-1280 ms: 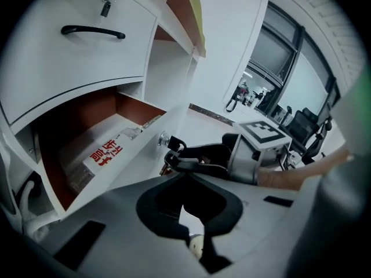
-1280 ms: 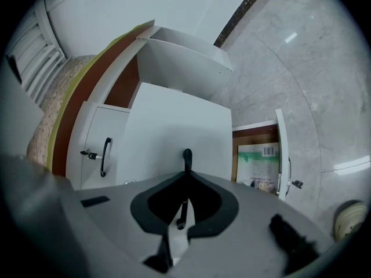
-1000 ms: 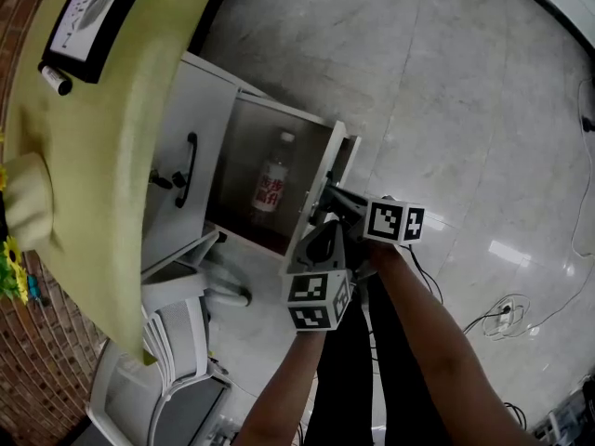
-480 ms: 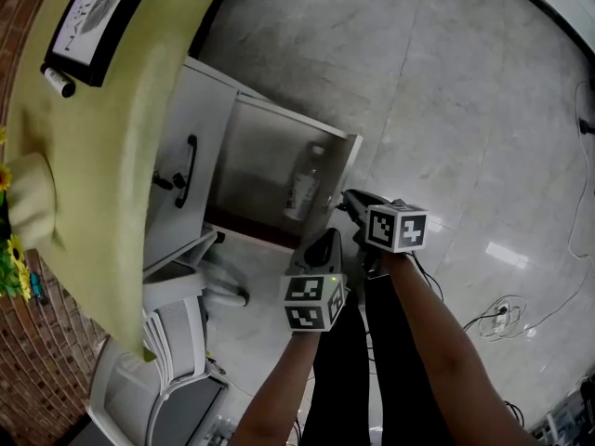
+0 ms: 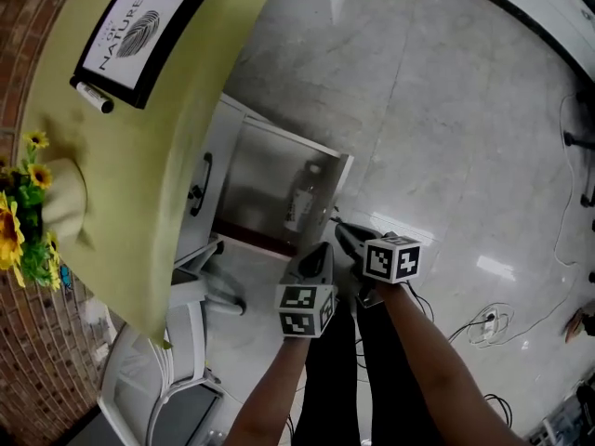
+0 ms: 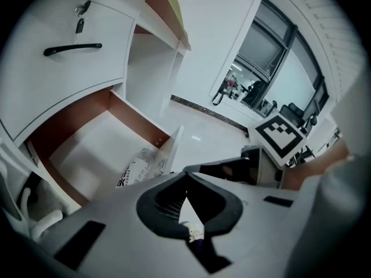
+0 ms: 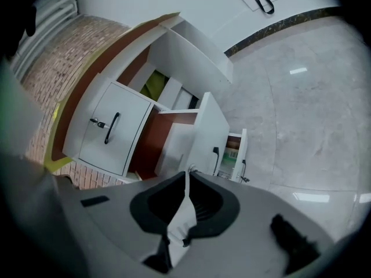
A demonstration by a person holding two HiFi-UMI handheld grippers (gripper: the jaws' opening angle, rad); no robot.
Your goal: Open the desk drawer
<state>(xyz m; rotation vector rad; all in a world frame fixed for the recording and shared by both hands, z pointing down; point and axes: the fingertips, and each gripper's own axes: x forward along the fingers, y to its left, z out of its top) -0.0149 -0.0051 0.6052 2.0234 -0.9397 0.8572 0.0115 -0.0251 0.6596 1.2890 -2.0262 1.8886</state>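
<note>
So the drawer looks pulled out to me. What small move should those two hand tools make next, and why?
Probably just draw both back and stop. The drawer stands well out from the desk, and the bottle lying inside is in plain sight. The left gripper and right gripper hang in front of it, each with its fingers shut on nothing.

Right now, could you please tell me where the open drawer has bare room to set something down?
The drawer has a bare white floor across its back and middle, up to the bottle. The crowded part is the front, where the bottle lies by the front panel.
</note>
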